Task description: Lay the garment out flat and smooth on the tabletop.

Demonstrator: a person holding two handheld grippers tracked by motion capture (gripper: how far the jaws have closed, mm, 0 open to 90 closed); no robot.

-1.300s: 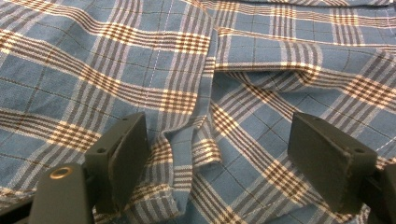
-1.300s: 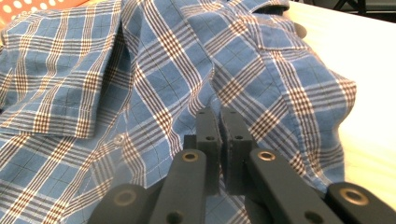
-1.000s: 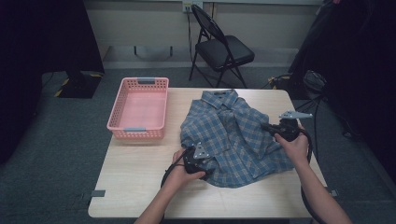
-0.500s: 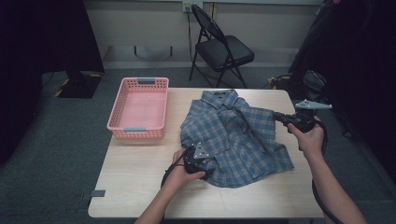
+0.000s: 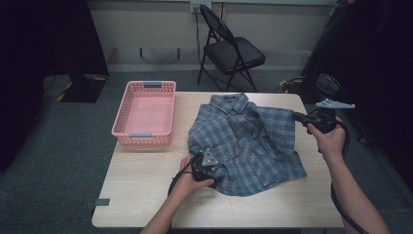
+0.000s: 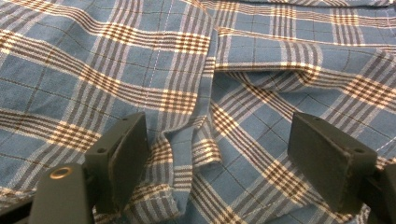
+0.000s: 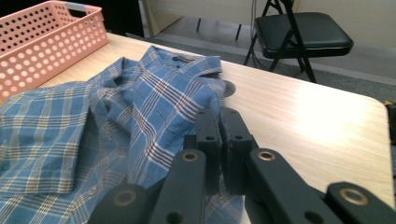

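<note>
Wooden table (image 5: 146, 180), plaid shirt (image 5: 243, 141) under wide-open left tool (image 6: 215, 154), right tool (image 7: 220, 140) pinching its edge

A light wooden table (image 5: 146, 195) stands on a grey floor and carries two things. A blue plaid shirt (image 5: 248, 141) lies spread and rumpled across the middle and right of the top, its collar toward the far edge and its hem toward the near side. A pink plastic basket (image 5: 144, 113) with a perforated wall sits at the far left, its left side along the table's left edge; it lies near the shirt but apart from it, with bare wood between. The near left corner and the near strip of the top are bare wood.
</note>
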